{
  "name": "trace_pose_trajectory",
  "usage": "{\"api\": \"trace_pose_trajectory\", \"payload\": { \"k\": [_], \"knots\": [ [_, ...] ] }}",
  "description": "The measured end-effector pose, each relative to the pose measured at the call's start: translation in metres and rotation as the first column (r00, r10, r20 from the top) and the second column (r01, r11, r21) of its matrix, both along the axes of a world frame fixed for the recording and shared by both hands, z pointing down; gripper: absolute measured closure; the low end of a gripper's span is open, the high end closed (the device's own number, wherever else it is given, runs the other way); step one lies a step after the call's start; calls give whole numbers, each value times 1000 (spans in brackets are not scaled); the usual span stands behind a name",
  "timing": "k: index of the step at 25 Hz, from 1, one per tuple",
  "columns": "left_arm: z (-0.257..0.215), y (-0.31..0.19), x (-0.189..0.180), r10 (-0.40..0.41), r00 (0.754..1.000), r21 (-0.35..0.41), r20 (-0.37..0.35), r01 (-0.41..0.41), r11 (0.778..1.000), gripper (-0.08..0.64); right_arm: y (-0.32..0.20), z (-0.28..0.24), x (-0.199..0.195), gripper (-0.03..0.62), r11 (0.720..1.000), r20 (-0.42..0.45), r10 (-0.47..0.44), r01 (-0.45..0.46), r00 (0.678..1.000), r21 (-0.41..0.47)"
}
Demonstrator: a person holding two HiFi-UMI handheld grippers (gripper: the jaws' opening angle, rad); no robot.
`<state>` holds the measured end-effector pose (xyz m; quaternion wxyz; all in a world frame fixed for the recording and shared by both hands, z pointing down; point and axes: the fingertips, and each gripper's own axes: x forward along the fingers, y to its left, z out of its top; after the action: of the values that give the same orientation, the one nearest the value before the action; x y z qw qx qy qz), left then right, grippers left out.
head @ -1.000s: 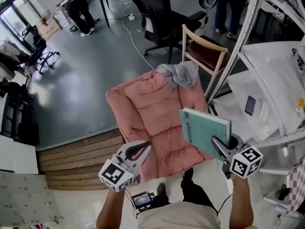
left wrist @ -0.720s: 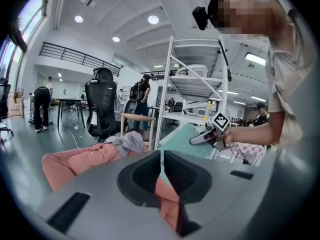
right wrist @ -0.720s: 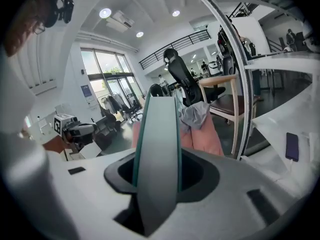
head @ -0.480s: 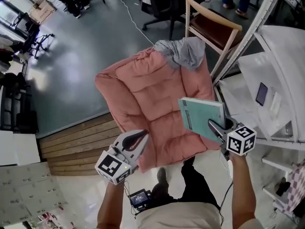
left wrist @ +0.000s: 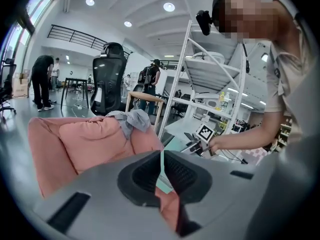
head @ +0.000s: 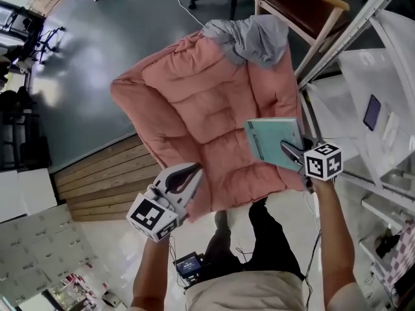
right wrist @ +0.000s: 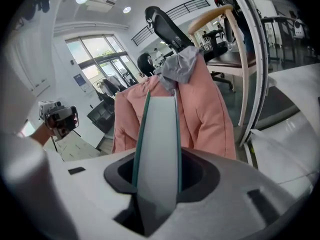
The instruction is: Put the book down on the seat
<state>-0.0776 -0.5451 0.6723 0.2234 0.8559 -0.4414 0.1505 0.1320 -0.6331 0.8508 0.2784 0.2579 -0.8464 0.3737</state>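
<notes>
Open-plan office: swivel chair (left wrist: pixel 107 74), shelving rack (left wrist: pixel 212 76).

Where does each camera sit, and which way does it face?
Head view: on the person's head, looking steeply down at the pink seat; both forearms, left gripper, right gripper show.
Left gripper view: over its own jaws across the seat; the person's right arm shows.
Right gripper view: along jaws clamped on the book, toward the seat.
Shared: all show the seat.

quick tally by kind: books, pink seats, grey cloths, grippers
book: 1
pink seat: 1
grey cloth: 1
grippers: 2, left gripper and right gripper
total: 5
</notes>
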Motion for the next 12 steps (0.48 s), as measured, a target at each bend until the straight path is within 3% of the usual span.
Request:
{"api": "trace_pose_trajectory", "payload": {
  "k": [12],
  "knots": [
    [57,-11,0,-16,1000,-75,-3,16,997,535,-17,117,-2,439,987,-112,-114,100,987,-126]
  ]
}}
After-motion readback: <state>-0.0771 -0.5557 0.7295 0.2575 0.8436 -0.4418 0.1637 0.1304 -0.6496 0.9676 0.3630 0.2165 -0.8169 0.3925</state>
